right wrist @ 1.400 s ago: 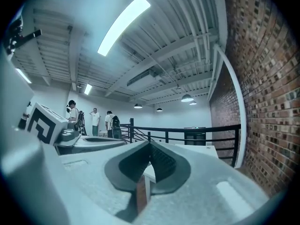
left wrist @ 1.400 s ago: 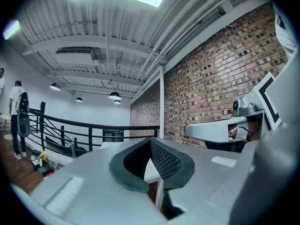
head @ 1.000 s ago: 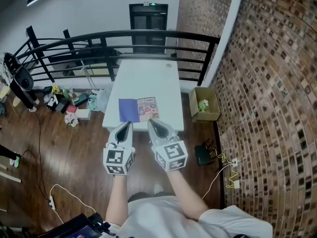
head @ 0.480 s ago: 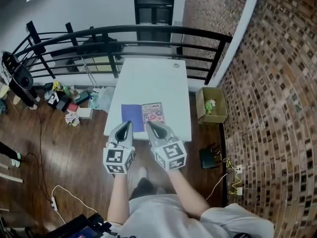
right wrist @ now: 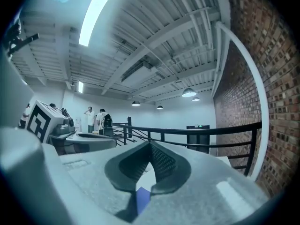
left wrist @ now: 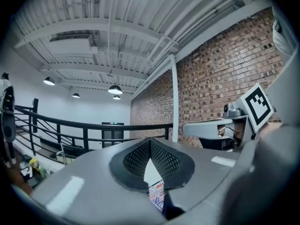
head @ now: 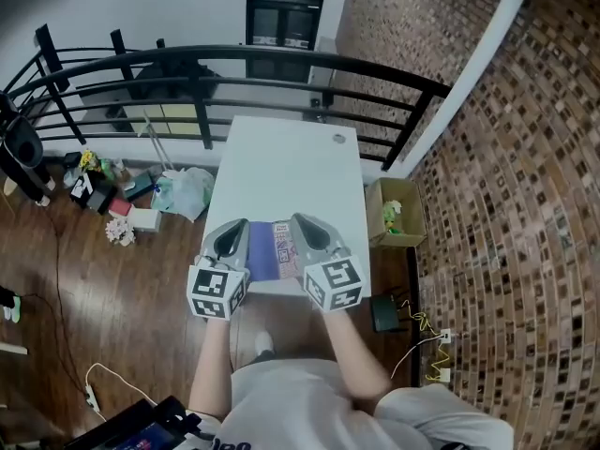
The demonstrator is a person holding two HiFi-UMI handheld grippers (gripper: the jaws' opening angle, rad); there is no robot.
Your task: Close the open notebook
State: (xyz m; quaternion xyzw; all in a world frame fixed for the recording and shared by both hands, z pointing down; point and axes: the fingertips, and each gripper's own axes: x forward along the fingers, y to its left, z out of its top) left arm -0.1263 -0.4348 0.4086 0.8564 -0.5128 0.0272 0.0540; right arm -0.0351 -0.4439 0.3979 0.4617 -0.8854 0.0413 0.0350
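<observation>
So, nearest first: both forearms reach out over the near end of the table. The left gripper (head: 229, 243) and right gripper (head: 313, 233) are each pinched closed on nothing. Each gripper's own view shows the dark ribbed pads (left wrist: 163, 160) meeting at the tip. Right between the two lies the thin open notebook (head: 274, 249), purple half on the left, colourful sticker-covered page on the right. It's flat at the near edge of the long white rectangular table (head: 291, 176). The grippers flank it, one just beside each outer edge, and I can't tell if either actually touches it. I'd read this as the reach-in, with nothing flipped yet. To do it well I'd pick one side, probably the purple half. Work a closed tip in low under its outer edge, or open the jaws a little and nip that edge. Then swing it up and over the spine onto the sticker page. The other gripper should press lightly on the other half, because the notebook looks light and floppy and could skate off the near edge. Further back on the table sits a small round thing (head: 339, 139), and beyond it runs the black metal railing (head: 281, 54).
</observation>
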